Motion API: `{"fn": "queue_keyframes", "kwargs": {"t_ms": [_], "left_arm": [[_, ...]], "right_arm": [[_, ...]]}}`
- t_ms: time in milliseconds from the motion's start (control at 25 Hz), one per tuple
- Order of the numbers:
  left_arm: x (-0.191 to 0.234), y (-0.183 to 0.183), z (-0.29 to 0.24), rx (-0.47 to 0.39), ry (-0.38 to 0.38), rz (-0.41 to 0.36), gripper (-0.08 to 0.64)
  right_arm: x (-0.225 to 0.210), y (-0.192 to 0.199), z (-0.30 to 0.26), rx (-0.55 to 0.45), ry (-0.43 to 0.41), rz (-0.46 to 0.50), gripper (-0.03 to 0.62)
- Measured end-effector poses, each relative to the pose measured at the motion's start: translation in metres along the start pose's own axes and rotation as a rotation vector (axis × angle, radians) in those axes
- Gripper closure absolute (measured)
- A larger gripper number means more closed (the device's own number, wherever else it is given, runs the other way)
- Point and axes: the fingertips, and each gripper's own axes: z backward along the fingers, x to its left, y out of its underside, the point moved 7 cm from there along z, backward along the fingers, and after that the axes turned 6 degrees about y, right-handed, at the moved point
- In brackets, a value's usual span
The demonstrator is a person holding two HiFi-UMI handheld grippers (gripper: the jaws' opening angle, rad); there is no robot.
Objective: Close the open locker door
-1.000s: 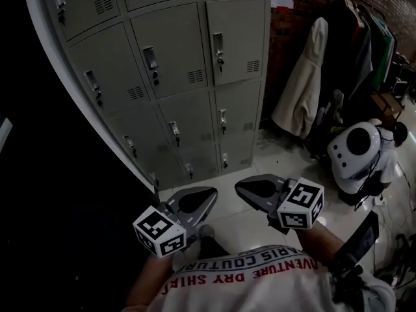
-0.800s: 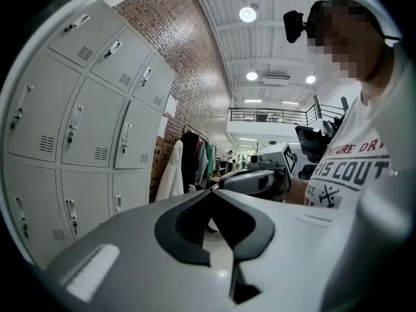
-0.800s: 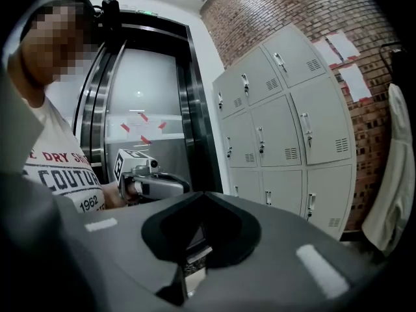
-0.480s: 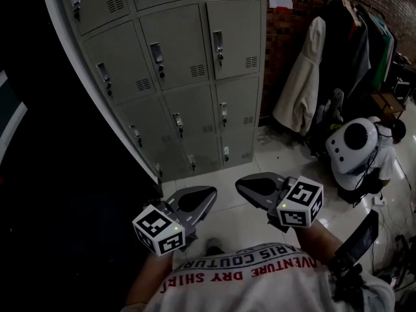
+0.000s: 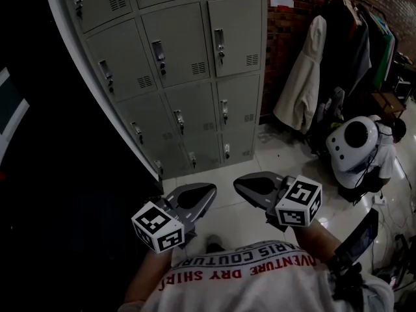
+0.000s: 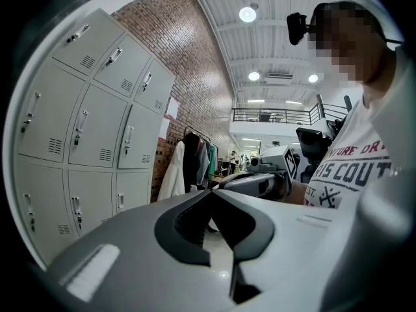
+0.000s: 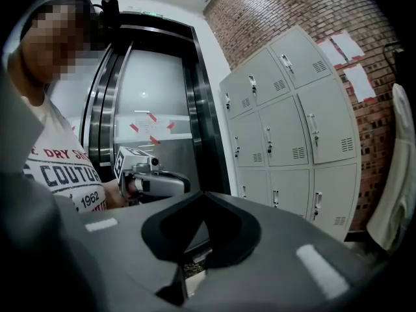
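A bank of grey lockers (image 5: 182,64) stands ahead, past the tiled floor. Every door that shows in the head view lies flush with its neighbours, each with a small handle and vent. My left gripper (image 5: 209,192) and right gripper (image 5: 239,186) hang low in front of the person's shirt, side by side and well short of the lockers. Both are shut with nothing held. In the left gripper view the jaws (image 6: 211,191) meet at their tips, with the lockers (image 6: 97,129) to the left. The right gripper's jaws (image 7: 207,194) also meet, lockers (image 7: 292,135) to the right.
Coats hang on a rack (image 5: 302,77) against a brick wall right of the lockers. A white rounded device (image 5: 354,145) sits on the floor at the right among cables. Dark metal lift doors (image 7: 149,122) stand left of the lockers.
The head view has shifted a little, so the lockers sit slightly further right and lower in frame. Both grippers stay shut in nearly the same place.
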Motion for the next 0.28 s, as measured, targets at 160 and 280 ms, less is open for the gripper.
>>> {"fn": "queue_keyframes", "kwargs": {"t_ms": [160,280], "left_arm": [[-0.0037,0.0001,-0.0039,0.002,0.006,-0.007,0.555],[-0.0074,0.0012,-0.0079,0.009,0.013,-0.013,0.555]], "right_arm": [[0.0009,0.0023,0.0043,0.0,0.001,0.002,0.597],[0.0007,0.0042,0.0084,-0.002,0.003,0.003,0.597]]}}
